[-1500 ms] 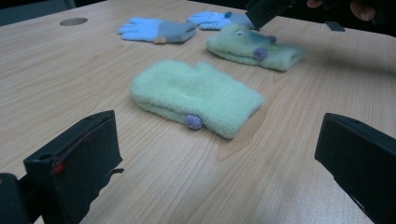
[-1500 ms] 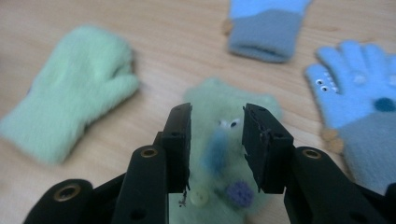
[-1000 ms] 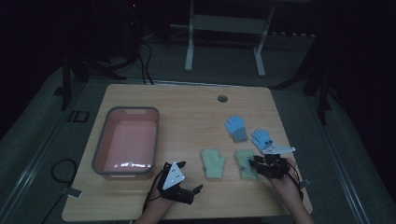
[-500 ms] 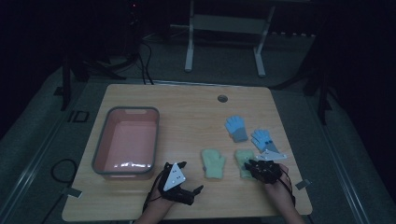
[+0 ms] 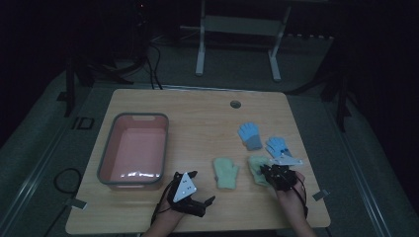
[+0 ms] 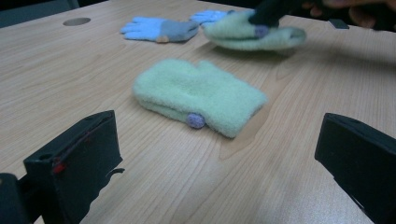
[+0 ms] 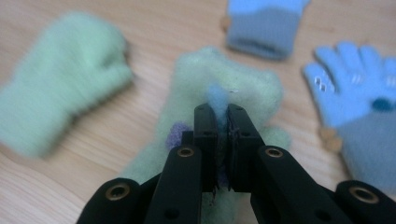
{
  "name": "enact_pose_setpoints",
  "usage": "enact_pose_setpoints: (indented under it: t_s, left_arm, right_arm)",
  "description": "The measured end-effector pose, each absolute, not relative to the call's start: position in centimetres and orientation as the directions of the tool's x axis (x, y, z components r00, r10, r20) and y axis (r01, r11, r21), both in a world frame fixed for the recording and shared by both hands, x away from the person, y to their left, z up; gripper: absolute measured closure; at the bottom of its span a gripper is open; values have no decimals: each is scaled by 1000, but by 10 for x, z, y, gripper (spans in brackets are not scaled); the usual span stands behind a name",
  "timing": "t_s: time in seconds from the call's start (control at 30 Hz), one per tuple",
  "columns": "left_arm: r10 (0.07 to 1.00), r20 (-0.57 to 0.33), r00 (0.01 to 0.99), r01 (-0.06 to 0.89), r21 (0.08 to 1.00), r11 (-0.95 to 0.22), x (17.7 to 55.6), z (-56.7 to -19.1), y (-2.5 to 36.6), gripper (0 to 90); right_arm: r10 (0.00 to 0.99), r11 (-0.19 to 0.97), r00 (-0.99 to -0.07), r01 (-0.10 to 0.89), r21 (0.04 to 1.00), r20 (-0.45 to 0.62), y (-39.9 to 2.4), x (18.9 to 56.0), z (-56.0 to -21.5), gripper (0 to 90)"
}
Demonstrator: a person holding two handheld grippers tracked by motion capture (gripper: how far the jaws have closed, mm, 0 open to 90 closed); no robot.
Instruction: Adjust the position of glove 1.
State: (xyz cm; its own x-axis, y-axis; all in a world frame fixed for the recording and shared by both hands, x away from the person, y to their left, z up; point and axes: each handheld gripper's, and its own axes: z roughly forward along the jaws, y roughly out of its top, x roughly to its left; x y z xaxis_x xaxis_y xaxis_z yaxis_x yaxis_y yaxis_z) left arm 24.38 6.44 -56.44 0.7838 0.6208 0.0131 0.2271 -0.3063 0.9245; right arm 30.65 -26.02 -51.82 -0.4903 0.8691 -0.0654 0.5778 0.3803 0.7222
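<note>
While the left claw rests spread wide at the near edge of the desk, the right claw pinches the fabric of a green mitten. A second green mitten lies flat just beside it. Farther back lie two blue gloves, and the pink tub sits well apart at the left.

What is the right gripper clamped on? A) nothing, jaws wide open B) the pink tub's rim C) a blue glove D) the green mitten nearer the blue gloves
D: in the right gripper view the right gripper has its jaws pinched shut on the green mitten, which lies beside the blue gloves.
</note>
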Motion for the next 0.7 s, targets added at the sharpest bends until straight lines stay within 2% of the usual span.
enact_pose_setpoints:
  t_s: [0.13,0.27,0.57,0.7]
  left_arm:
    - [620,14,785,226,924,-307,244,-564,64,2]
    - [619,12,786,227,924,-306,244,-564,65,3]
    - [619,-13,785,243,926,-289,246,-564,66,3]
    - [618,0,786,234,925,-298,245,-564,65,3]
  right_arm:
    - [874,371,-477,543,753,-87,-243,302,-500,843]
    - [870,342,-490,524,780,-52,-222,298,-487,842]
    - [870,285,-493,526,801,13,-194,293,-482,842]
    - [858,327,-513,510,795,-24,-174,288,-483,841]
